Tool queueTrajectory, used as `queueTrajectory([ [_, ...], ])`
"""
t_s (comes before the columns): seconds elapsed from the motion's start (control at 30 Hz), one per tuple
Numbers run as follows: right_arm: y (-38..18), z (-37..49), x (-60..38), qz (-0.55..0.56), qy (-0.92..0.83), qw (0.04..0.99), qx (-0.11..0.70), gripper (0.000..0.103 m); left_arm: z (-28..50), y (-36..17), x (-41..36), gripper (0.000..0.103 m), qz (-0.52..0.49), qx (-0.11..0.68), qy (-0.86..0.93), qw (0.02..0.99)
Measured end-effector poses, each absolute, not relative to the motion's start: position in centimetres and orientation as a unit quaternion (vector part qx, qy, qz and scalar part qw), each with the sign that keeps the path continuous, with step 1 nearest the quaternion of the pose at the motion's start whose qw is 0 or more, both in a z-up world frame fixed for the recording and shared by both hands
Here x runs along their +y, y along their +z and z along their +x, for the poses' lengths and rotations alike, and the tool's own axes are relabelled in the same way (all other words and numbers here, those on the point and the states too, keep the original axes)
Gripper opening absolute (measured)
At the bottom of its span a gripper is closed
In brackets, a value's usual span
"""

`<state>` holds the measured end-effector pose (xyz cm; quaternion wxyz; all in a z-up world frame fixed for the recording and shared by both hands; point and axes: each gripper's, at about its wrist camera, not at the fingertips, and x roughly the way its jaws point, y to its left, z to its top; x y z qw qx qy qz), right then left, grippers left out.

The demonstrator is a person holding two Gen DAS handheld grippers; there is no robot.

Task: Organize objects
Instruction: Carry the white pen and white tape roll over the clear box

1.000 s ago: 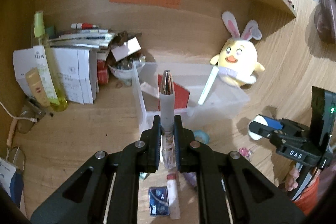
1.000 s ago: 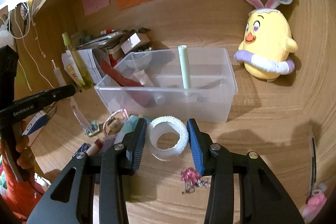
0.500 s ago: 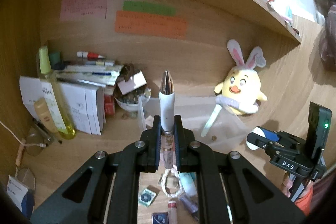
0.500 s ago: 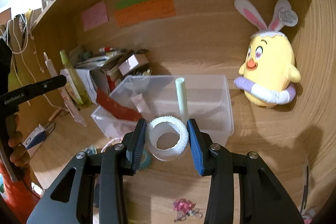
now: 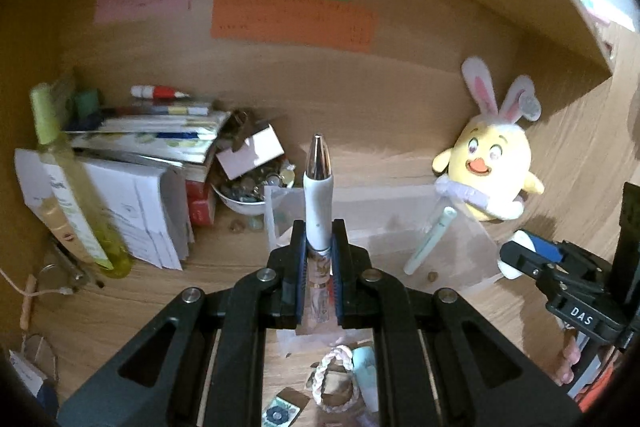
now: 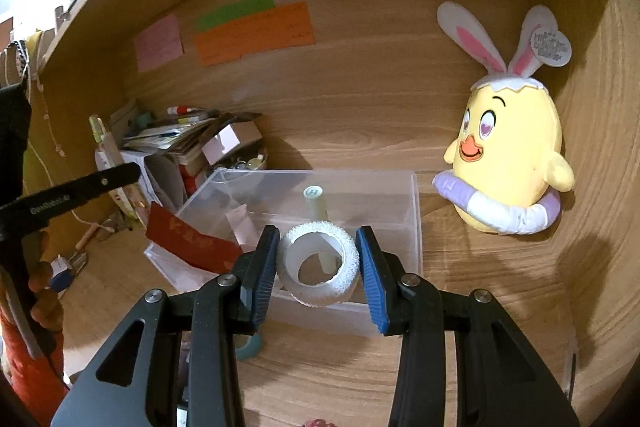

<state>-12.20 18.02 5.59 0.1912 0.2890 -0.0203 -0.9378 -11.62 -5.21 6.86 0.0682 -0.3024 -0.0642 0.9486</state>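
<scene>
My left gripper [image 5: 317, 239] is shut on a white pen [image 5: 318, 195] with a silver tip, held upright above the near left end of the clear plastic bin [image 5: 460, 251]. My right gripper [image 6: 318, 255] is shut on a white tape roll [image 6: 320, 269] and holds it over the near wall of the bin [image 6: 414, 219]. The bin holds a pale green tube [image 6: 316, 203] and a red envelope [image 6: 188, 241]. The right gripper also shows in the left wrist view [image 5: 532, 255], and the left gripper in the right wrist view [image 6: 132, 173].
A yellow bunny plush [image 6: 508, 167] sits right of the bin. Books, a small bowl [image 5: 240, 195] and a yellow-green bottle [image 5: 68, 187] crowd the left. A braided loop [image 5: 334, 379] and small items lie on the desk before the bin.
Both grippers have risen and moved forward toward the bin with their objects. The tape roll is now over the bin's near wall.
</scene>
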Motion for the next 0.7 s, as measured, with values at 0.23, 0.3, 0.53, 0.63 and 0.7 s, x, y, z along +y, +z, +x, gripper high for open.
queueTrajectory([
  [0.23,4.3,-13.7,17.8,0.306,-0.933,0.190,-0.015,0.036,-14.1,6.0,-2.8,0.010,-0.325,-0.052,0.940,0.087],
  [0.3,3.9,-14.1,17.8,0.311,-0.931,0.188,-0.015,0.036,-14.8,5.8,-2.1,0.010,-0.329,-0.047,0.939,0.092],
  [0.53,2.9,-15.4,18.0,0.326,-0.928,0.183,-0.014,0.036,-16.9,5.7,0.2,0.010,-0.335,-0.029,0.938,0.088],
  [0.63,2.4,-16.0,18.0,0.334,-0.925,0.180,-0.012,0.036,-17.4,5.6,0.5,0.010,-0.337,-0.021,0.938,0.081],
  [0.7,2.1,-16.2,17.9,0.338,-0.924,0.179,-0.010,0.036,-17.5,5.2,-0.1,0.010,-0.345,-0.022,0.935,0.077],
])
